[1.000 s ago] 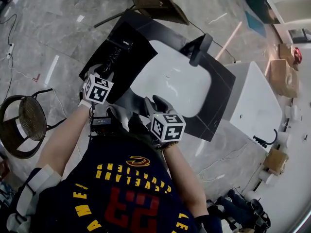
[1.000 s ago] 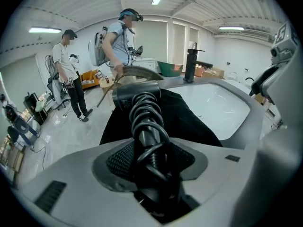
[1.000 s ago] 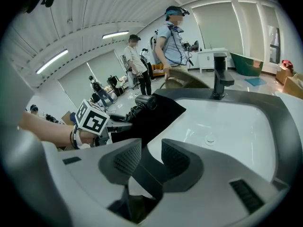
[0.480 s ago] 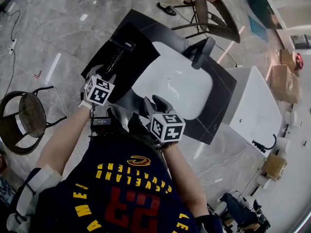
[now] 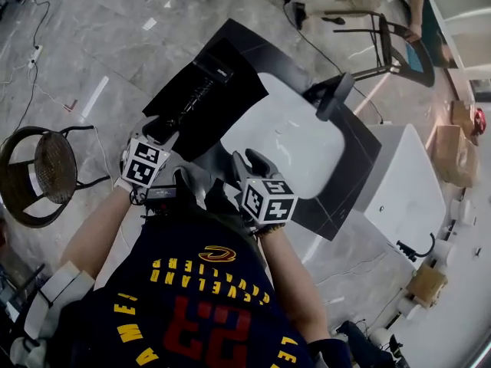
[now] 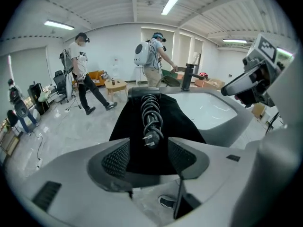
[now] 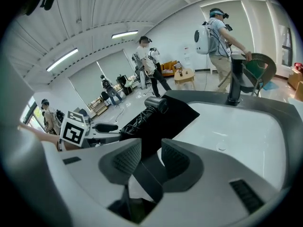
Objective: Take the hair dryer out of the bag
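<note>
The black hair dryer [image 5: 201, 90] lies on the flat black bag [image 5: 230, 106] left of the sink, its coiled cord [image 6: 150, 115] running toward me. My left gripper [image 5: 156, 131] sits at the cord's near end. Its jaws are opening, and the plug [image 6: 150, 139] lies loose between the pads without being pressed. In the left gripper view that gripper [image 6: 149, 157] points along the cord. My right gripper [image 7: 150, 157] is shut on a black fold of the bag [image 7: 165, 119] at its near corner. The dryer [image 7: 154, 104] rests beyond it.
The white sink basin [image 5: 288, 140] with a black faucet [image 5: 335, 96] lies right of the bag. A white tub [image 5: 406, 175] stands further right. A round chair [image 5: 38, 179] is at the left and another chair [image 5: 383, 33] beyond the counter. Several people [image 6: 151, 56] move about behind.
My left gripper has drawn back toward me from the cord and its jaws have widened. The dryer stays on the bag. The right gripper has kept still.
</note>
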The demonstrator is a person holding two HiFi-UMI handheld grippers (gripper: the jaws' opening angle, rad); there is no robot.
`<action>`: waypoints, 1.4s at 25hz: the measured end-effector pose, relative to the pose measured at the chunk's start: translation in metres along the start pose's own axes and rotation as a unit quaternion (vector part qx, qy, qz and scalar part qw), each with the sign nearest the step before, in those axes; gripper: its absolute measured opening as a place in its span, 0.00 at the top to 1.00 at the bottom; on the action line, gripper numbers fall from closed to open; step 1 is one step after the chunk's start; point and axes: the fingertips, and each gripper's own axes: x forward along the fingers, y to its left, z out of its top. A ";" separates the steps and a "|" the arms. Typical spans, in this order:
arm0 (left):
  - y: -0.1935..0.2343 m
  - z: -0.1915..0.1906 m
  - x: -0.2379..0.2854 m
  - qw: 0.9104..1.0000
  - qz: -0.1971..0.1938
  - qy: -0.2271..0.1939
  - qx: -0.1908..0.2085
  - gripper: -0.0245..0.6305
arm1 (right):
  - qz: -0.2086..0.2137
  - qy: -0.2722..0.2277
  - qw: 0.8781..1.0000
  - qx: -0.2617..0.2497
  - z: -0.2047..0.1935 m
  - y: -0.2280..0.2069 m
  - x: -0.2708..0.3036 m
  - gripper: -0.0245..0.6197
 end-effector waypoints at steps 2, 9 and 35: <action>0.000 -0.004 -0.018 1.000 -0.010 -0.008 -0.006 0.61 | 0.008 0.001 1.000 -0.005 0.002 0.004 0.004 0.75; 0.006 0.003 -0.085 0.996 -0.028 -0.047 -0.074 0.61 | 0.040 -0.001 0.999 -0.017 0.019 0.028 0.011 0.75; -0.055 0.199 -0.278 0.944 -0.031 -0.315 -0.092 0.96 | 0.172 -0.241 0.945 -0.141 0.190 0.166 -0.115 0.95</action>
